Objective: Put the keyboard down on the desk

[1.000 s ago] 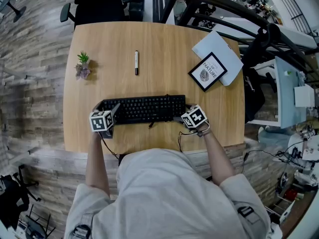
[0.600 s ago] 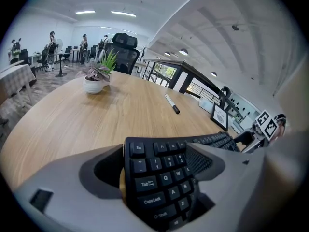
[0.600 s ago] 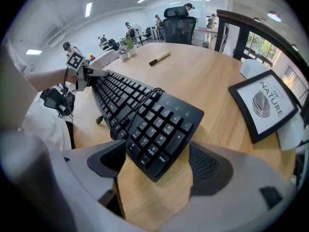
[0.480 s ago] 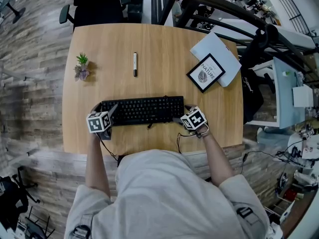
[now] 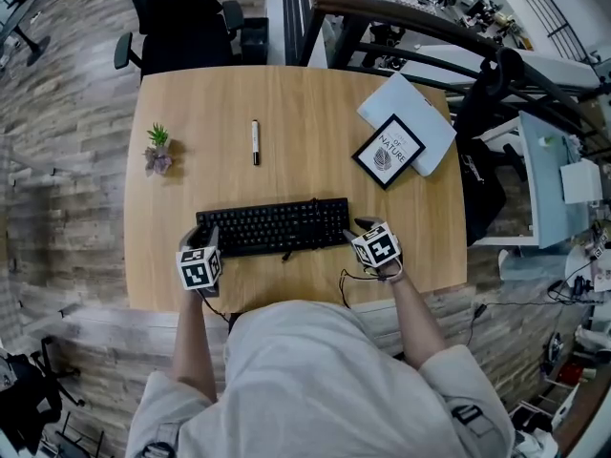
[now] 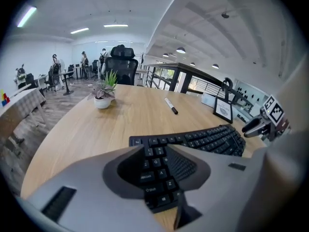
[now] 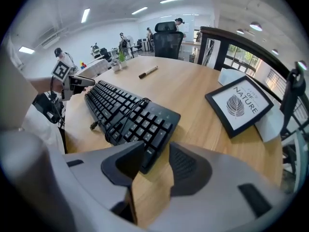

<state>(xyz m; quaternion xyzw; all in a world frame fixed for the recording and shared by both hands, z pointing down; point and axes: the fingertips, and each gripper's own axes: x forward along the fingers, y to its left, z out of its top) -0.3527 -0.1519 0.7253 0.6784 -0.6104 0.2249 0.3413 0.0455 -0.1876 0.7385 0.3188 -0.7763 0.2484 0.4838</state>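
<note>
Left gripper, change: a second ago it stood at the left end of the keyboard with wide jaws; now it is drawn back toward the person and a little raised.
Right gripper, change: the same at the right end; it is pulled back from the corner.
Keyboard, change: it keeps its place on the desk, flat, its long side along the near edge.
Left jaws: they have just been closing and stand at a narrow gap; the left keys show through the gap, but the pads do not press on them.
Right jaws: also just closing, narrow gap; only bare wood is between them, and the keyboard's right corner lies just beyond the tips, apart.
Cable: coiled on the keys near the right end.
Near edge: a strip of bare wood lies between the keyboard and this edge; both grippers are over it.
Far side: open wood from the keyboard up to the pen.
Left side: a small plant, well apart from the keyboard.
Right side: a framed picture, resting on a white sheet, near the right edge.
</note>
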